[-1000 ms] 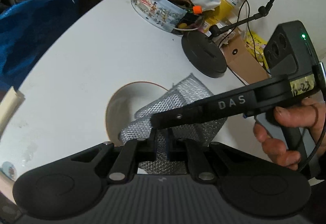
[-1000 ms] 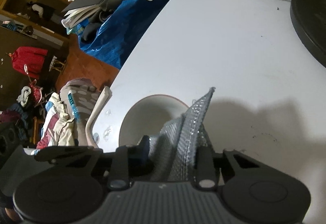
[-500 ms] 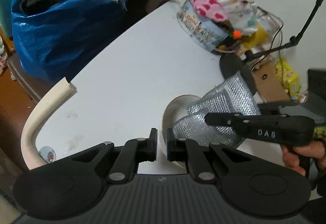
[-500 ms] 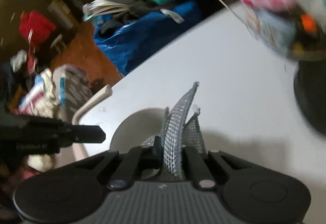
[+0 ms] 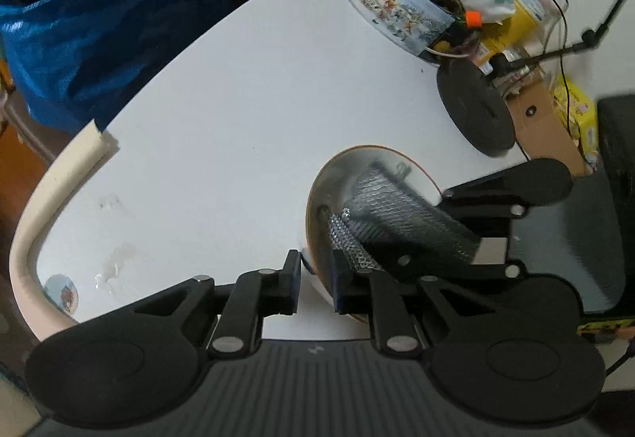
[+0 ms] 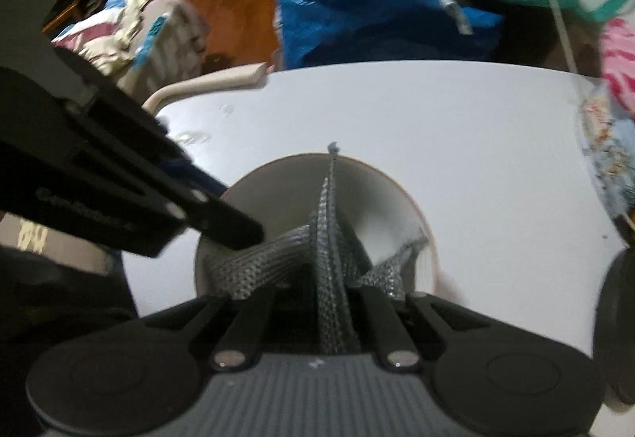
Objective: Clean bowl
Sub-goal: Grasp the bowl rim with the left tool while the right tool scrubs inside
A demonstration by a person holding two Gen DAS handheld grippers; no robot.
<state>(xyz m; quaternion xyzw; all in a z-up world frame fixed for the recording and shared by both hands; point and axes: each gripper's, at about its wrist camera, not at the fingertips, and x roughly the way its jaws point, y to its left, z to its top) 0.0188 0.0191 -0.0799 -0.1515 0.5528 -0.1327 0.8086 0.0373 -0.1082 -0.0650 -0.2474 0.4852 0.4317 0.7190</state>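
Note:
A white bowl with a brown rim [image 5: 337, 183] [image 6: 381, 199] sits on the white table. My left gripper [image 5: 315, 280] has its fingers on either side of the bowl's near rim and grips it. My right gripper [image 6: 317, 302] is shut on a silver mesh scrubbing cloth [image 6: 329, 238] and holds it inside the bowl. The cloth also shows in the left wrist view [image 5: 393, 206], with the right gripper's fingers [image 5: 496, 199] over the bowl's right side. The left gripper's fingers [image 6: 222, 214] show in the right wrist view at the bowl's left rim.
A printed round tin [image 5: 397, 12] with pink cloth and clutter stands at the far table edge. A black round stand base [image 5: 474, 111] and a cardboard box [image 5: 543, 127] lie right of the bowl. A blue bag [image 5: 99, 40] sits beyond the table. A beige edge guard [image 5: 43, 199] lines the left rim.
My left gripper moved to the bowl and closed on its near rim. My right gripper lowered the mesh cloth into the bowl and swung over the bowl's right side.

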